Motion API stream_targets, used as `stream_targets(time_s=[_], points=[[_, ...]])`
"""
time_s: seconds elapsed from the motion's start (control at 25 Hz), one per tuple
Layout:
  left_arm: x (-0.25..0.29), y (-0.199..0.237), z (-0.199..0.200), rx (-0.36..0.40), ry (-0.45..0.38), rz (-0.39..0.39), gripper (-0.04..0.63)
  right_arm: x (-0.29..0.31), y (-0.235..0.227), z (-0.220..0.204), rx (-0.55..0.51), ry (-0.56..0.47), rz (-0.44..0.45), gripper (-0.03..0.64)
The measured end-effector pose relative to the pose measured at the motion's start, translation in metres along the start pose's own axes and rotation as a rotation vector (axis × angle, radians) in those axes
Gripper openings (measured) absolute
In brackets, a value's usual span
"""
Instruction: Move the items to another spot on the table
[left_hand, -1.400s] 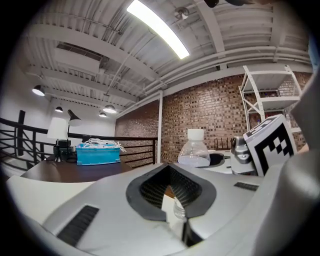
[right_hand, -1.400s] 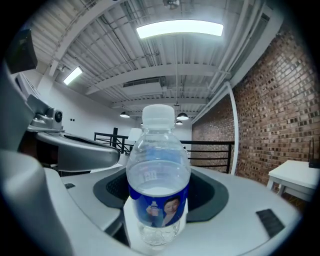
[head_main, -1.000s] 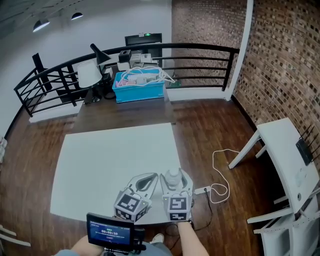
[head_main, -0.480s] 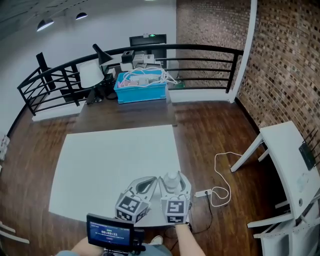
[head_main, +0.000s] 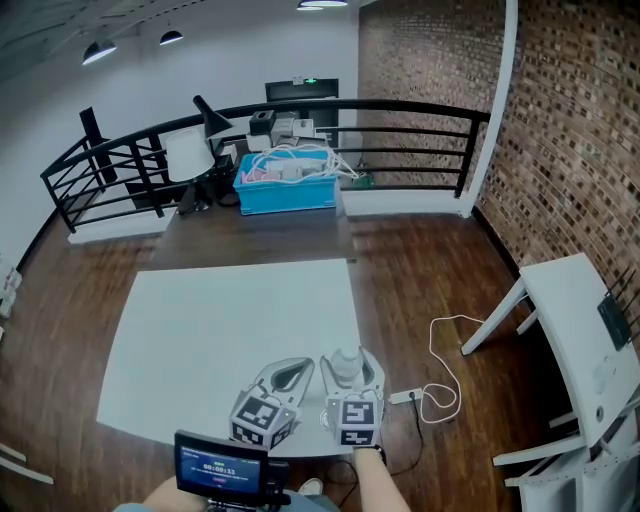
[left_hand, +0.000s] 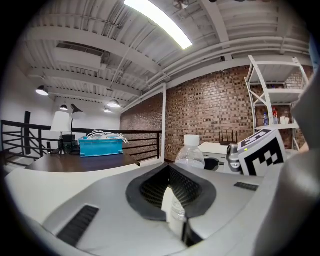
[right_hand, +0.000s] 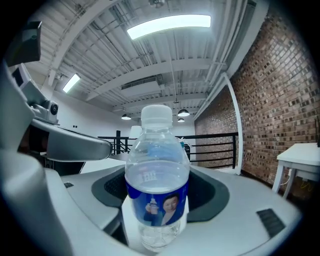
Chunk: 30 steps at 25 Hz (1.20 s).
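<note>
A clear water bottle (head_main: 346, 364) with a white cap and blue label stands upright near the front edge of the white table (head_main: 230, 320). My right gripper (head_main: 350, 366) is around it. Its jaws are opening, and the bottle (right_hand: 157, 185) stands between them with the dark pads (right_hand: 212, 192) drawn back from its sides. My left gripper (head_main: 298, 366) lies just left of it, shut, with nothing in it. In the left gripper view the bottle (left_hand: 190, 152) shows past the closed jaws, to the right.
A blue crate (head_main: 287, 185) full of white cables sits on a dark table beyond the white one, beside a lamp (head_main: 187, 152). A black railing runs behind. A white cable (head_main: 440, 360) lies on the wooden floor, and a white table (head_main: 590, 330) stands at the right.
The head view has tilted up a little. The bottle and both grippers keep their places at the table's front edge.
</note>
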<state>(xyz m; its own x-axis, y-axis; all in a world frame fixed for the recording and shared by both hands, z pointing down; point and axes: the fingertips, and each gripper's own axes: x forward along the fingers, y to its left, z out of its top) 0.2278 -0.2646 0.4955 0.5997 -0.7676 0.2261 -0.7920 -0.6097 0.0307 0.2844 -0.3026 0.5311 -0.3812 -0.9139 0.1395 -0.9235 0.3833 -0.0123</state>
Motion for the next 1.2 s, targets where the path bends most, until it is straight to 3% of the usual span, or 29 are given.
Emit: stream_targets(time_s=[0.28,1.2], points=[[-0.003,0.002,0.002,0.001,-0.002,0.009,0.011,0.002,0.002,0.002,0.039,0.000,0.014,0.376],[-0.023,0.000,0.007,0.016,-0.059,0.012,0.011,-0.041,0.015,0.033,0.022,-0.073,-0.053,0.373]])
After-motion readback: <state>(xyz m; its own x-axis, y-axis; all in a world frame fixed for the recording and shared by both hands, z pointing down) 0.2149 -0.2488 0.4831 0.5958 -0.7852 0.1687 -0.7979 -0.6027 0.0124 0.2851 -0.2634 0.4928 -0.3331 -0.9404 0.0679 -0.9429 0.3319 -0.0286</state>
